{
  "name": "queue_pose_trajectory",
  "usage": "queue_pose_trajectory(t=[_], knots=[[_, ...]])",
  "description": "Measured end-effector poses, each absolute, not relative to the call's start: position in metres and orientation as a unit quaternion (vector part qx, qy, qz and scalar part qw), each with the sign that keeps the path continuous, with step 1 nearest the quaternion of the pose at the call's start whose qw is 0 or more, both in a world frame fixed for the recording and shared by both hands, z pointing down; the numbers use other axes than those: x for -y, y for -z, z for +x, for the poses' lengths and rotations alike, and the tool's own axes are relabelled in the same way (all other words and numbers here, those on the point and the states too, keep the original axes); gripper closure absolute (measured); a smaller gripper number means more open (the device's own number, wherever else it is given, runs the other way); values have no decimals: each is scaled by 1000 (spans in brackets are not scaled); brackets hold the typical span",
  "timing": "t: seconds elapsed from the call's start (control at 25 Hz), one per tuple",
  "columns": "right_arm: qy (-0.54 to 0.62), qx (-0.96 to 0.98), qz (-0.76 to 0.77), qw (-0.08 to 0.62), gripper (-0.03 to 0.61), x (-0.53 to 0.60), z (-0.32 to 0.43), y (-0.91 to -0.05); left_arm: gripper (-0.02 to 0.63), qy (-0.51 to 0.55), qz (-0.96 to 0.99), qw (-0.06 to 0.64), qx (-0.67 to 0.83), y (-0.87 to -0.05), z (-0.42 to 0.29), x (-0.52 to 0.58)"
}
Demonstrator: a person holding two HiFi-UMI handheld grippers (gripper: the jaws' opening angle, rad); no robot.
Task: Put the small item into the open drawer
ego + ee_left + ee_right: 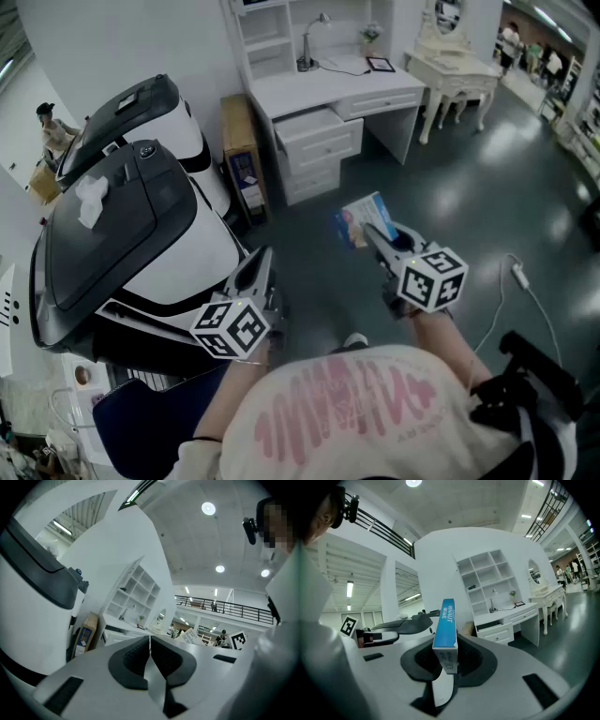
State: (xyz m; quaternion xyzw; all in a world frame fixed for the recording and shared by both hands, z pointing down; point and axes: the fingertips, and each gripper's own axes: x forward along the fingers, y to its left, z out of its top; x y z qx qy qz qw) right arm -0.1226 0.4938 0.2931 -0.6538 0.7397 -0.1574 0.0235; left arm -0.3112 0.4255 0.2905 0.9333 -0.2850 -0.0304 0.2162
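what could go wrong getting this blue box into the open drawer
The right gripper pinches the blue box only by one end, most of it standing clear, so it may tilt or slip on the way. The open drawer stands some way off and shows only a narrow opening, so the box could catch its edge.

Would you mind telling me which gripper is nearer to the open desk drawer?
Right. The right gripper, holding the blue box, reaches out toward the open drawer; the left gripper sits farther back beside the white machine.
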Motion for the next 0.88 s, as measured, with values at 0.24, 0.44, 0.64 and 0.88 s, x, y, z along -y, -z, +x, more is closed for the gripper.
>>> queue_pose_trajectory(t=[0.24, 0.44, 0.64, 0.88], knots=[[156, -739, -655, 18, 488, -495, -121, -295, 575, 33, 933, 217, 286, -290, -310, -427], [163, -738, -655, 15, 488, -492, -113, -303, 577, 27, 931, 222, 287, -298, -305, -426], [190, -738, -646, 40, 486, -474, -99, -312, 575, 39, 924, 240, 294, -306, -298, -407], [202, -744, -635, 44, 486, -423, -61, -319, 575, 39, 922, 238, 304, -307, -262, -363]])
